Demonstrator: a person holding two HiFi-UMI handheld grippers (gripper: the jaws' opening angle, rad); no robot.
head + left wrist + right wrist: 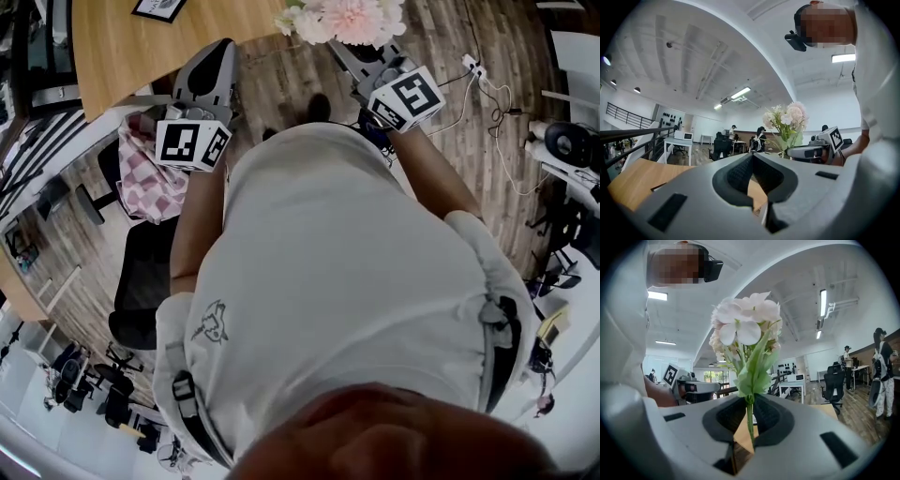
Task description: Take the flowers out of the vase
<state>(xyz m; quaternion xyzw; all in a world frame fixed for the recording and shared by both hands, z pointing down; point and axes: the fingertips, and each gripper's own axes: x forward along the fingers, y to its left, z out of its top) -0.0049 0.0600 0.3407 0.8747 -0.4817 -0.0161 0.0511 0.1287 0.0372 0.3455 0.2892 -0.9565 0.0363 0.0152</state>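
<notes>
A bunch of pale pink and white flowers [342,17] with green leaves stands up from my right gripper [352,52]. In the right gripper view the thin green stem [750,420] runs down between the jaws of the right gripper [750,401], which are shut on it, and the blossoms [745,322] rise above. My left gripper [220,49] is held level beside it, to the left. Its jaws [752,155] meet at the tips with nothing between them. From there the flowers [787,119] and the right gripper [811,151] show to the right. No vase is in view.
A wooden table [122,47] lies ahead of both grippers, above the plank floor. A pink checked cloth [145,178] lies over a chair and a black office chair [141,291] stands at the left. Cables and a power strip [483,84] lie at the right. People [881,366] stand farther off.
</notes>
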